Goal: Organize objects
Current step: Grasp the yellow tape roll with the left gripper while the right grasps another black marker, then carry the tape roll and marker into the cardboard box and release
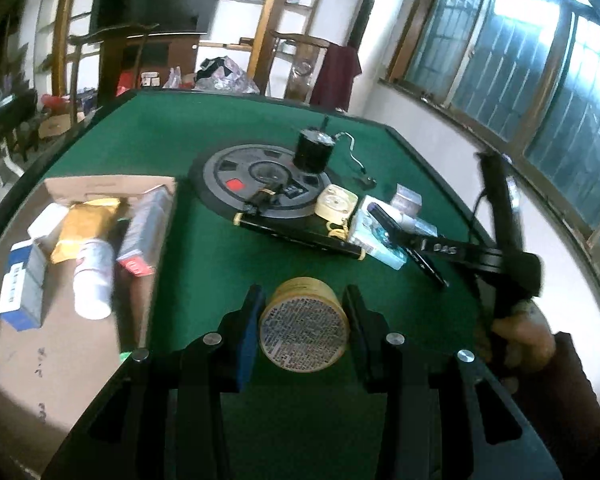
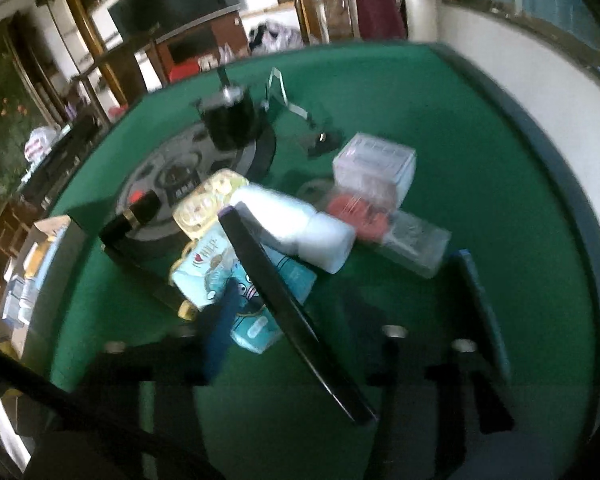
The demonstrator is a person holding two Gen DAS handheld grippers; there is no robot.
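Observation:
My left gripper holds a round yellow tin with small print on its face, above the green table. Both pads touch its sides. A cardboard box to the left holds a white bottle, a yellow pouch and small cartons. My right gripper is open over a pile: a long thin black stick lies between its fingers, with a light-blue packet and a white bottle beyond. The right gripper also shows in the left wrist view.
A grey weight plate carries a black cylinder. A long black box with gold ends, a cream round case, a clear box and a red item lie nearby. The table's raised rim runs along the right.

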